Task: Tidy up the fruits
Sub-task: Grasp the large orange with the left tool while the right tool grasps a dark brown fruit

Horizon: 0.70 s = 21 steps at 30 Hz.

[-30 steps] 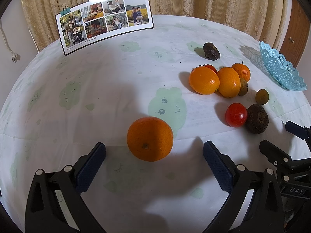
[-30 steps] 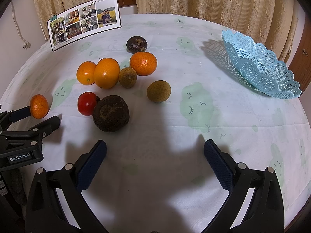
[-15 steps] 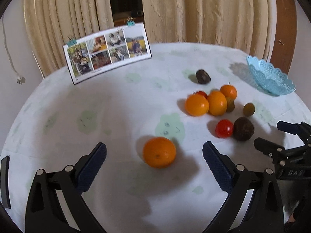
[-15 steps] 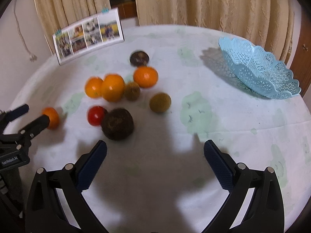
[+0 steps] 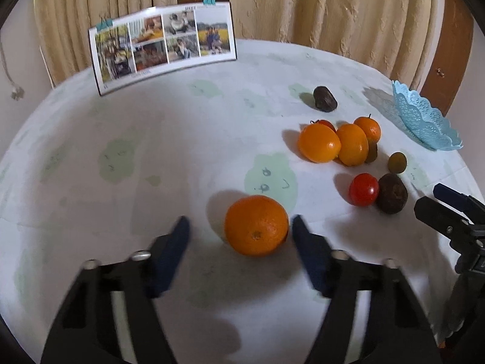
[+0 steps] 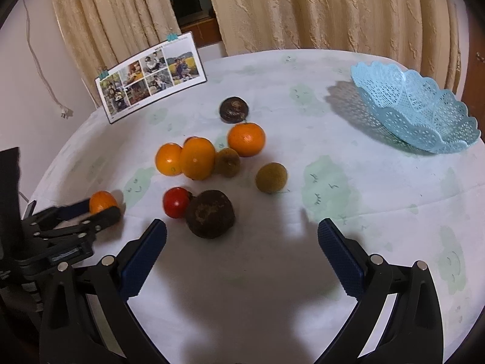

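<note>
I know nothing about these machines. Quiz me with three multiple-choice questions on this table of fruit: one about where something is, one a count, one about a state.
1. Where is the lone round orange fruit?
A) lifted into the air
B) on the white tablecloth, between the left claw's fingers
C) stacked on another fruit

2. How many dark brown wrinkled fruits lie on the cloth?
A) two
B) four
C) none

3. What is the state of the right claw?
A) shut on a fruit
B) open, holding nothing
C) shut, empty

Answers:
1 B: the orange rests on the cloth with a blue finger at each side.
2 A: one large one sits near the right claw, and a smaller one lies farther back.
3 B: its fingers stand wide apart over bare cloth.
</note>
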Motion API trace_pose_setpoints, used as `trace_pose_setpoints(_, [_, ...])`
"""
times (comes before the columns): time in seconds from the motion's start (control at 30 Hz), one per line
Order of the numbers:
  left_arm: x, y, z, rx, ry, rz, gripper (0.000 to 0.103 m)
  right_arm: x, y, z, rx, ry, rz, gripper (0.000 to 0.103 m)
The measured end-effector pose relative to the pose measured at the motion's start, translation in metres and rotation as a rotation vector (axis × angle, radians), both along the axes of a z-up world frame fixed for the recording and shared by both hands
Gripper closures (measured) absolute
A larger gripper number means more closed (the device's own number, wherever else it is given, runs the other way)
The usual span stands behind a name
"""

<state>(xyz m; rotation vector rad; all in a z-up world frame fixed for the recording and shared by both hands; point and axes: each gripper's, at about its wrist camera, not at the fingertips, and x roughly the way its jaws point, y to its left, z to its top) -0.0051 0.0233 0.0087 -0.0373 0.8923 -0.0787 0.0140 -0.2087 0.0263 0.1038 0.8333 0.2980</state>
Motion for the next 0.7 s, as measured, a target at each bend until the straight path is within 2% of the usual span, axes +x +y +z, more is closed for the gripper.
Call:
trace_pose_setpoints(0.07, [-0.002, 0.002, 0.002, -0.028, -0.010, -0.005, 0.057, 0.000, 0.006, 0.002, -0.011, -0.012, 0.013, 0.002])
trace_pose_setpoints(0.13, [-0.004, 0.002, 0.004, -0.054, -0.022, -0.018, 0.063, 0.001, 0.012, 0.004, -0.019, -0.017, 0.027, 0.004])
trace_pose_setpoints(0.2, [-0.006, 0.001, 0.004, -0.052, -0.025, -0.017, 0.063, 0.003, 0.017, 0.003, -0.029, -0.015, 0.039, 0.017])
trace_pose_setpoints(0.4, [-0.007, 0.004, 0.009, -0.069, -0.046, -0.006, 0.063, 0.017, 0.024, -0.005, -0.040, 0.031, 0.055, 0.036])
trace_pose_setpoints(0.57, [-0.008, 0.007, 0.011, -0.068, -0.053, 0.002, 0.063, 0.023, 0.029, -0.010, -0.050, 0.048, 0.060, 0.039])
trace_pose_setpoints(0.7, [-0.009, 0.008, 0.014, -0.066, -0.060, 0.009, 0.063, 0.024, 0.032, -0.015, -0.055, 0.060, 0.076, 0.049])
